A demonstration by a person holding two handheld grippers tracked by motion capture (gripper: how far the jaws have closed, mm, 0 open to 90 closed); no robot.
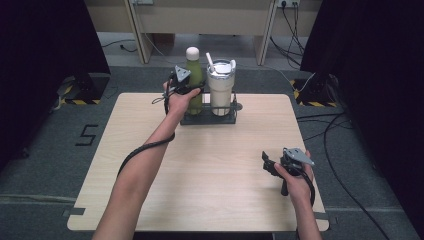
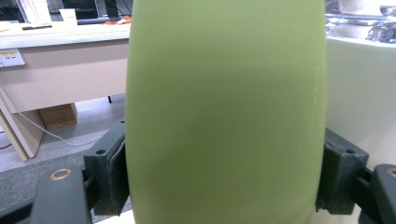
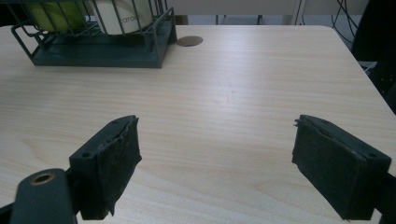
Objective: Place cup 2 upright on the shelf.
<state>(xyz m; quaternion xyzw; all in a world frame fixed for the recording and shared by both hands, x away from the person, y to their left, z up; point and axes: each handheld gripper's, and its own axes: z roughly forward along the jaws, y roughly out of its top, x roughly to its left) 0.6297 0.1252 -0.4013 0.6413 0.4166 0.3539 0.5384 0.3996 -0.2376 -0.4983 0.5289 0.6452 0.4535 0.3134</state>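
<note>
Wooden table (image 1: 200, 170): wire rack (image 1: 207, 118) with green bottle (image 1: 194, 75), white tumbler (image 1: 220, 87).

Setting: a lab or office room rigged for recording, not a home. A lone light-wood counter (image 1: 210, 165) stands on grey carpet (image 1: 45, 150). Black curtains (image 1: 45, 35) hang at the left and right, closing off the work area. Yellow-and-black hazard tape (image 1: 75, 101) marks stand bases at both far corners. Black cables (image 1: 345, 125) run loose over the floor at the right, leading to wall sockets (image 1: 287, 4) at the far side. A taped figure "5" (image 1: 86, 135) sits on the carpet at the left. Far side: pale office desks (image 2: 60, 60), a cardboard box (image 2: 57, 115) beneath one.
</note>
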